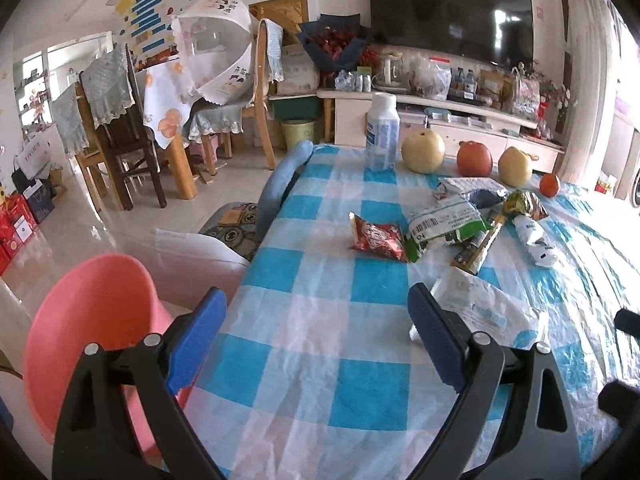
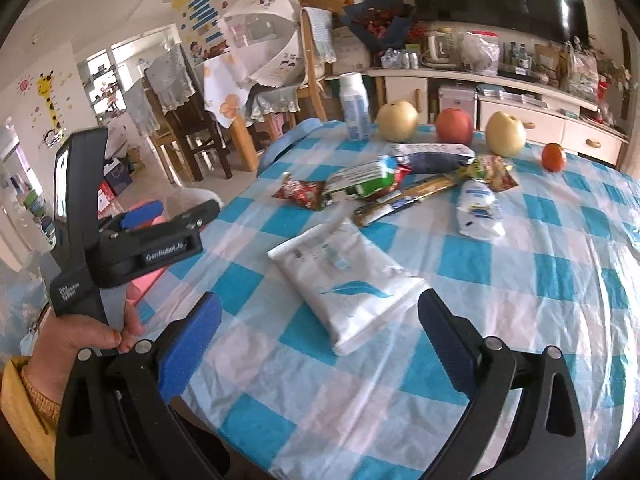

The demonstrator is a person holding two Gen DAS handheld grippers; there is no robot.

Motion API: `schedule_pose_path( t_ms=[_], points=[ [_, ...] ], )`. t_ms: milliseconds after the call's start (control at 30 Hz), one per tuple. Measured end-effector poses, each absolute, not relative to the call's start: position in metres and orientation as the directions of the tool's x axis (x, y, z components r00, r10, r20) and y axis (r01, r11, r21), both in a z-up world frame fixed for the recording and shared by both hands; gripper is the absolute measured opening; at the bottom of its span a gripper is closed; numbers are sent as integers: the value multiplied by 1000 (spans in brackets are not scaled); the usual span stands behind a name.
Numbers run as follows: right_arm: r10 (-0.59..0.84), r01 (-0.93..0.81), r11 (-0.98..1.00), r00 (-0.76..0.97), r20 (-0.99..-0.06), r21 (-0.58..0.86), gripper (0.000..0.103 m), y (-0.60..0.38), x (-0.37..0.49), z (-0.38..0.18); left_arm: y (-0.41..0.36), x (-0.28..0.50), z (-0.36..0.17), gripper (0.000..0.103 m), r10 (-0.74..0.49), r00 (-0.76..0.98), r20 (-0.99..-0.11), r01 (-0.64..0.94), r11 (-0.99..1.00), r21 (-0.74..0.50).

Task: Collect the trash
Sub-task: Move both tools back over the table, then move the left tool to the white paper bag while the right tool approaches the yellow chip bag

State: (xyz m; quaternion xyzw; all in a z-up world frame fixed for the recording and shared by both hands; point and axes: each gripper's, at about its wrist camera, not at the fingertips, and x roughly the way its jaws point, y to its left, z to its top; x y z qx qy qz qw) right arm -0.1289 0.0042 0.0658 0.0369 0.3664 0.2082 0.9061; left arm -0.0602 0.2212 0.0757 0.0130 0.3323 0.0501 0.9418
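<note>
A: So, status?
B: Both empty; my right gripper and left gripper gape wide. White plastic bag lies flat on the checked tablecloth, just ahead of the right one
A: Handling?
B: Probably light, limp, slippery; I'd pinch its near edge

On the checked surface stood one white bottle; two pale pears; one red apple; one small orange; one flat white packet lay nearest; one red snack wrapper; one green-and-white wrapper; one long brown wrapper; one crumpled white pouch; further wrappers overlapped, number unclear.
</note>
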Motion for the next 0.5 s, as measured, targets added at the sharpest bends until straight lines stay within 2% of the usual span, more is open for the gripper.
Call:
schedule_pose_path(
  t_ms=[167,333,500],
  points=[
    [366,-299,929,668,-648,216,98,-22,-122,67,202,-54,72,92,69,760,-646,-42,998,57],
    [299,-178,953,695,-654,246,98,-65,-105,63,183,-48,71,92,4,752,-659,10,1000,18],
    [255,-49,949,697,-670,310,98,-115,-79,53,161,-30,77,83,-76,736,-672,53,997,-55]
  ],
)
